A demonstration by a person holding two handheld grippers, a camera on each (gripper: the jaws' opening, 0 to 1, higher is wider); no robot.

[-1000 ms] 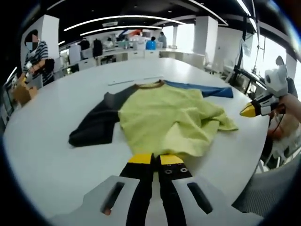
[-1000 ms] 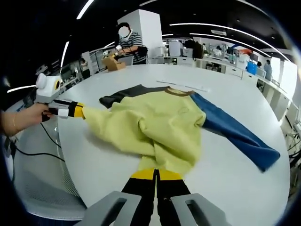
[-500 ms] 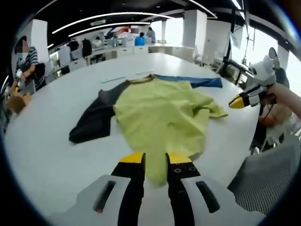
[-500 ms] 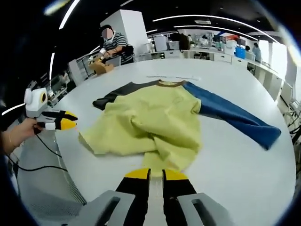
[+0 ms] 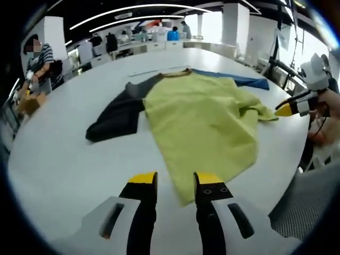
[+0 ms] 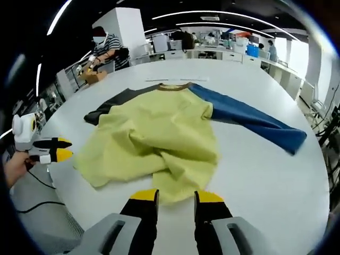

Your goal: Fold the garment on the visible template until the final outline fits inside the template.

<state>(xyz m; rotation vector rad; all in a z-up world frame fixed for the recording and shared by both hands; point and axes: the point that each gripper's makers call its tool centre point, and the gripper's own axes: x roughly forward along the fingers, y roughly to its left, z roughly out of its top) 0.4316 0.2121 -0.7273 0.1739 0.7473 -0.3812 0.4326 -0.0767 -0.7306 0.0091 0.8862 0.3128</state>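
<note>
The big white oval desk (image 6: 255,175) carries the yellow-green long-sleeved garment (image 6: 159,133) spread nearly flat, its dark grey sleeve (image 5: 114,119) and blue sleeve (image 6: 249,119) flung wide — folding looks barely begun, and no template outline is discernible. The left gripper (image 5: 174,183) and right gripper (image 6: 175,197) hover at the rumpled hem, jaws parted and empty — both sleeves and the body remain to fold.

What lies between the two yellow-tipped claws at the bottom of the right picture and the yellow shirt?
Nothing: in the right gripper view, the open right gripper sits just short of the shirt hem, with bare white table between.
</note>
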